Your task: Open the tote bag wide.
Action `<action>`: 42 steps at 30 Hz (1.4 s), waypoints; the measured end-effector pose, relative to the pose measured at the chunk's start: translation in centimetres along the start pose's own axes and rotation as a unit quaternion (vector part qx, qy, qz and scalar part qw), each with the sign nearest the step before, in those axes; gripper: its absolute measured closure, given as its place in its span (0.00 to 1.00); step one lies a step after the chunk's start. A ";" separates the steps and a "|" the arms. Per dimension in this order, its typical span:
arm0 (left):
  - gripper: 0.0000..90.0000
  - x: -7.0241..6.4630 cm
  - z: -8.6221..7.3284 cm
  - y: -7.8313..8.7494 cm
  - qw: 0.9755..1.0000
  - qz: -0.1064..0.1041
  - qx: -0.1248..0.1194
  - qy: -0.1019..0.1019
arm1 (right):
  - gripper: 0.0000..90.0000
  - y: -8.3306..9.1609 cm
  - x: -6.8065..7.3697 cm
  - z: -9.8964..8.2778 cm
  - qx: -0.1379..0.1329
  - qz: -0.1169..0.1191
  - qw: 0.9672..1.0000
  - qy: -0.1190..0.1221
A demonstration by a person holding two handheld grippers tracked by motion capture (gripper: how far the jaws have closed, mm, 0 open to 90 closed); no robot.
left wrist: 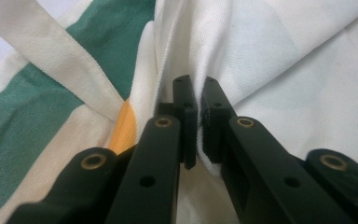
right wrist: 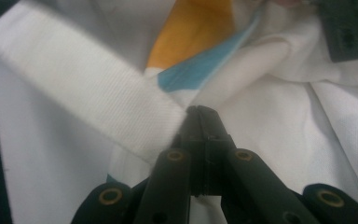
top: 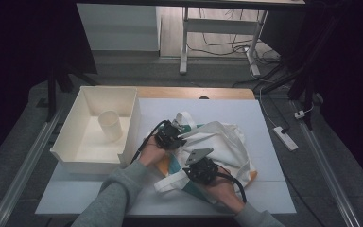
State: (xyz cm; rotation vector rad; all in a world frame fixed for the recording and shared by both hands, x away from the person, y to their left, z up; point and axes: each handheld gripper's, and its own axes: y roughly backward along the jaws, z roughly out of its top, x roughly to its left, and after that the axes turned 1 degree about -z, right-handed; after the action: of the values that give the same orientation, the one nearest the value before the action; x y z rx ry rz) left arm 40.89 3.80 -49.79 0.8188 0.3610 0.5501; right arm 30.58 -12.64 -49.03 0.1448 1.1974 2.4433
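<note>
Sleeves (top: 118, 194) in grey come in from the near edge of the table, 2 of them, each hand carrying a black gripper. Nearest is the right gripper (top: 194, 166), with its grey three-cornered plate on top, sitting over the near part of the tote bag (top: 227, 142). In the right gripper view the jaws are pressed together with cream cloth of the bag caught at their tips, and a white webbing strap (right wrist: 88, 98) slants across just to the left of them, blurred. Beyond the tips the bag's orange patch (right wrist: 196, 28) and a light blue band (right wrist: 200, 70) show among the folds.

A little farther in, the left gripper (top: 177, 135) rests at the bag's left side, close to the tray. In the left gripper view its jaws are nearly together, pinching a raised fold of white fabric (left wrist: 199, 70) between the pads. To the left of that fold lie a green stripe (left wrist: 23, 121), a small orange wedge (left wrist: 123, 128) and another cream strap (left wrist: 56, 60) crossing on a slant.

The bag itself lies crumpled on the white table top (top: 264, 189), about the middle and slightly to the right, a handle loop (top: 185, 117) poking out toward the far side.

Left of it stands the white tray (top: 71, 118), with 1 pale cup (top: 110, 125) upright inside. Farther off, the wooden table edge (top: 194, 92), then a power strip (top: 285, 137) on the floor.
</note>
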 end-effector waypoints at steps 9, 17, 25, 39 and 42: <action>0.95 -0.2 0.0 -0.1 1.000 -0.002 0.007 -0.004 | 1.00 -0.1 2.2 -0.7 0.001 0.006 1.000 0.018; 0.95 -0.2 -0.1 -0.4 1.000 -0.006 0.014 -0.004 | 1.00 -0.7 2.9 -1.3 0.011 0.017 1.000 0.017; 0.95 -0.3 -0.1 -0.2 1.000 -0.001 0.007 -0.003 | 1.00 -0.1 1.7 -1.6 -0.004 0.042 0.999 -0.001; 0.63 -1.4 0.7 3.1 0.998 -0.016 -0.055 -0.014 | 0.99 6.5 -5.3 -3.8 -0.092 -0.048 0.991 -0.086; 0.54 -1.7 0.9 4.4 0.997 -0.029 -0.067 -0.016 | 0.75 6.8 -6.2 -4.6 -0.099 -0.055 0.989 -0.099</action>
State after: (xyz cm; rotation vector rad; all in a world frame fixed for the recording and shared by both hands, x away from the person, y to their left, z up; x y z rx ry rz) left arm 38.51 4.72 -45.71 0.6850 0.3128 0.5014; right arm 32.87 -22.22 -46.08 0.2497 0.8514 2.3718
